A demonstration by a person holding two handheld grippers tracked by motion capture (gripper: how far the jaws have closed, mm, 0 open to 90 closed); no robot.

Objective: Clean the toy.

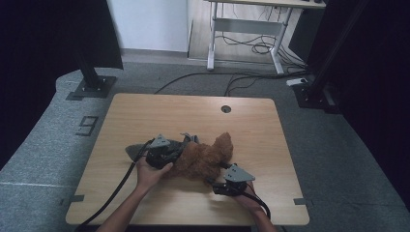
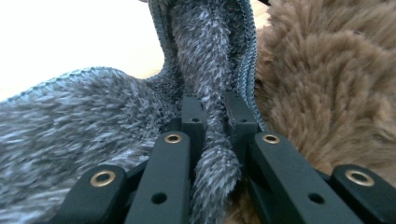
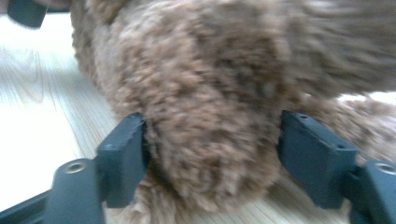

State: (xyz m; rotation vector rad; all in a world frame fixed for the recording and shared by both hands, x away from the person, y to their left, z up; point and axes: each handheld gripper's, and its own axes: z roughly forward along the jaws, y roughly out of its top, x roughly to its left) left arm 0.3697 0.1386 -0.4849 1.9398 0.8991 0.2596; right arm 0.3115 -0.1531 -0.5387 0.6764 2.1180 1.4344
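Note:
A brown plush toy (image 1: 205,159) lies on the wooden table (image 1: 169,116), near its front middle. A grey fuzzy cloth (image 1: 133,151) lies against the toy's left side. My left gripper (image 1: 175,151) is at that side, shut on an upright fold of the grey cloth (image 2: 210,70), with the brown fur (image 2: 327,93) just to the right of its jaws. My right gripper (image 1: 215,183) is at the toy's front right. Its jaws stand wide, with a rounded part of the plush (image 3: 210,116) between them. The fur brushes the left pad (image 3: 126,149), and the jaws are not squeezing it.
A round cable hole (image 1: 226,108) sits near the table's far edge. Black stands (image 1: 92,77) (image 1: 309,92) rise off both far corners. A white-legged desk (image 1: 246,29) with cables beneath stands beyond. The person's forearms come in over the front edge.

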